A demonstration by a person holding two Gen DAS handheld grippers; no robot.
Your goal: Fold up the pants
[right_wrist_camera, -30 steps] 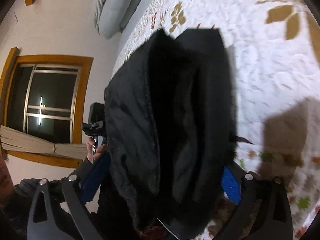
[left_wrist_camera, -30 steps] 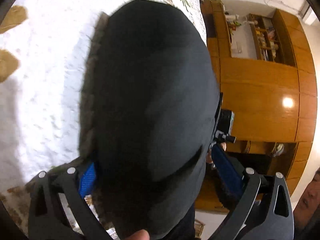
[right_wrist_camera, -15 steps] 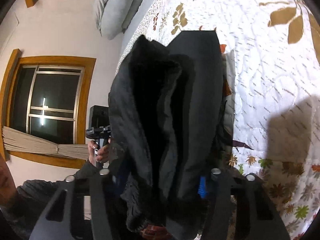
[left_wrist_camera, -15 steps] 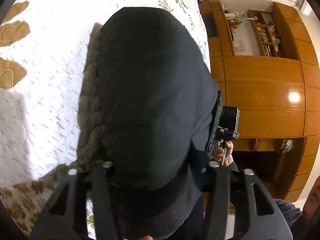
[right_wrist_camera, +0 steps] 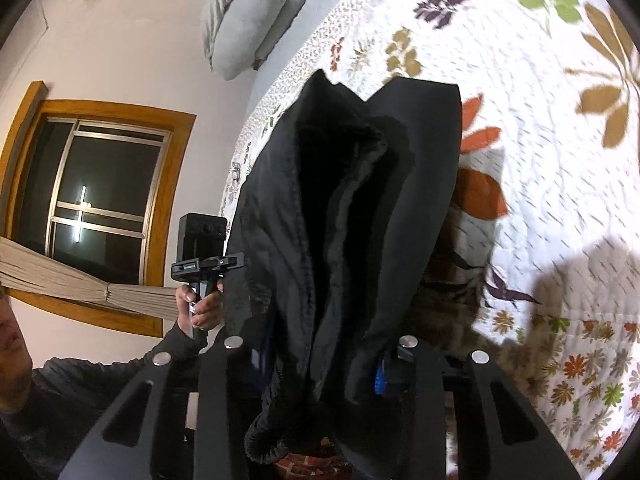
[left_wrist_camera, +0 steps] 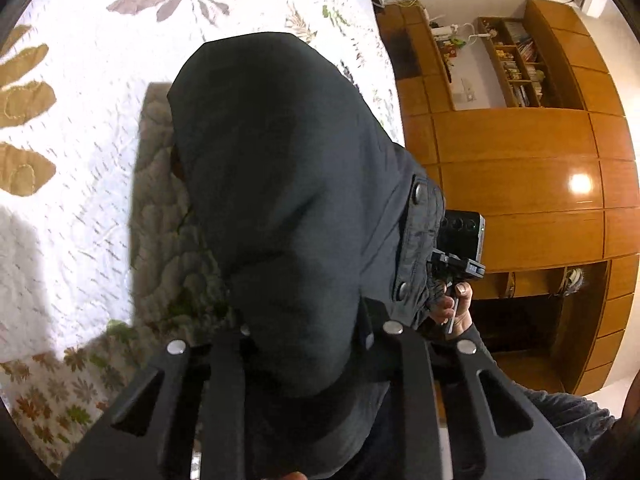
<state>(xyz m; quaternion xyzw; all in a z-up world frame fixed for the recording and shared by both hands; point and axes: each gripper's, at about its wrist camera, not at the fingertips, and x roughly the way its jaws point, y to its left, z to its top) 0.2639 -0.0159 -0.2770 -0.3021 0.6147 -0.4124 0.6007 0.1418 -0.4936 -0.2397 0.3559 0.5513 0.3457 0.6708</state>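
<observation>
The black pants (left_wrist_camera: 280, 184) hang bunched in the air above the floral quilt (left_wrist_camera: 80, 80). My left gripper (left_wrist_camera: 308, 344) is shut on one part of the fabric, which fills the middle of the left wrist view. My right gripper (right_wrist_camera: 320, 352) is shut on another part of the pants (right_wrist_camera: 344, 216), whose folds and dark lining face the right wrist camera. The fingertips of both grippers are hidden in the cloth. Each view shows the other hand-held gripper beside the pants: the right one (left_wrist_camera: 460, 248), the left one (right_wrist_camera: 204, 248).
The bed's white quilt (right_wrist_camera: 520, 120) with leaf patterns lies below. A grey pillow (right_wrist_camera: 248, 12) sits at the bed's head. Wooden cabinets and shelves (left_wrist_camera: 520, 160) stand beyond one side, a window (right_wrist_camera: 100, 200) on the other. The person's arms and face are at the frame edges.
Both grippers closed from open onto the pants fabric. The pants lifted a little further from the quilt and hang narrower between the fingers.
</observation>
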